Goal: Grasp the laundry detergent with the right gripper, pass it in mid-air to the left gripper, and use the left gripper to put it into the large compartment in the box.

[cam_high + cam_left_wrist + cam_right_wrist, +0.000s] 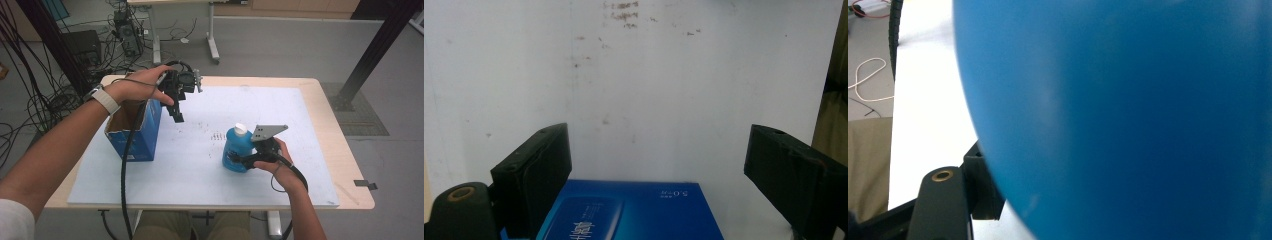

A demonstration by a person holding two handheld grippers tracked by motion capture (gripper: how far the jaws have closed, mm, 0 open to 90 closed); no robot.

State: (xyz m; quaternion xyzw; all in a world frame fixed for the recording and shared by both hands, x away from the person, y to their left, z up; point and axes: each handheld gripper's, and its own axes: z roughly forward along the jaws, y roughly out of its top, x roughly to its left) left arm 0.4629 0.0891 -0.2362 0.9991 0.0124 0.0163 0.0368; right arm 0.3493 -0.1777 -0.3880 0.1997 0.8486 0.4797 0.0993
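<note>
White mat on a wooden table [345, 150], grey floor with cables beyond.

The open-topped blue box [145, 131] stands at nine o'clock on the white mat [200, 170]; its inside cannot be made out. The left gripper [177, 116] hangs beside it, jaws apart and empty. At centre stands the blue bottle [238, 150] with white cap, the right gripper [235, 159] around its base from four o'clock; whether it is clamped cannot be told.

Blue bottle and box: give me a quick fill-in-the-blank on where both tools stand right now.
1. The right tool has its jaws around the blue ____ with the white cap.
2. The left tool hangs with jaws ____, nothing between them.
3. The blue box stands to the ____ of the white mat in the high view.
Missing words: bottle; open; left
</note>
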